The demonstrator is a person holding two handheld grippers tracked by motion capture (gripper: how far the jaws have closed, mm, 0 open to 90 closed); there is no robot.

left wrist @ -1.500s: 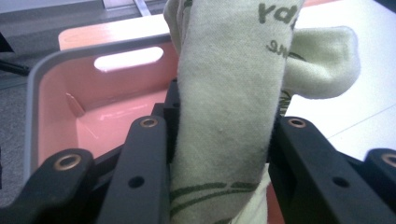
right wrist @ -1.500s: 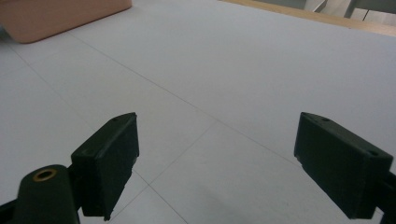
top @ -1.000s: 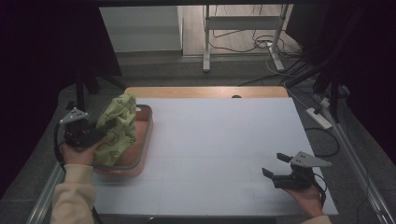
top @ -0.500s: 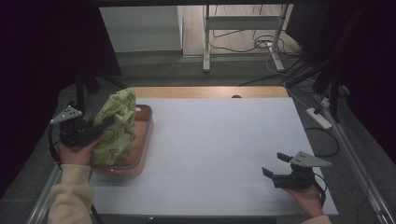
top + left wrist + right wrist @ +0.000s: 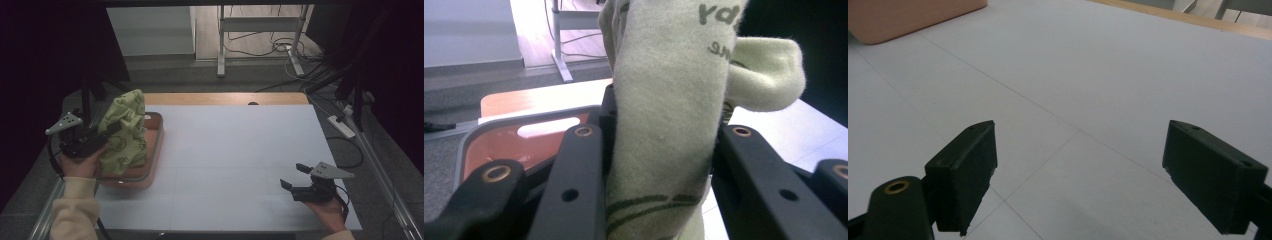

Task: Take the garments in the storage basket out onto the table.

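Observation:
A pale green cloth (image 5: 124, 134) with dark green print hangs bunched over an orange tray (image 5: 156, 145) at the table's left side. My left gripper (image 5: 111, 129) is shut on it. In the left gripper view the cloth (image 5: 664, 115) fills the gap between both black jaws and rises above them, with the tray (image 5: 531, 142) behind. My right gripper (image 5: 295, 176) rests low over the white table near its front right corner. Its jaws stand wide apart with nothing between them, as the right gripper view (image 5: 1078, 170) shows.
The white table top (image 5: 235, 150) stretches between the two hands, with a wooden strip (image 5: 225, 98) along its far edge. A corner of the orange tray (image 5: 908, 17) lies far left in the right gripper view. Cables and a metal stand (image 5: 260, 45) sit on the floor beyond.
The left hand has lifted the cloth and drawn it up tall over the tray, and has shifted slightly left. The right hand and its gripper have stayed still.

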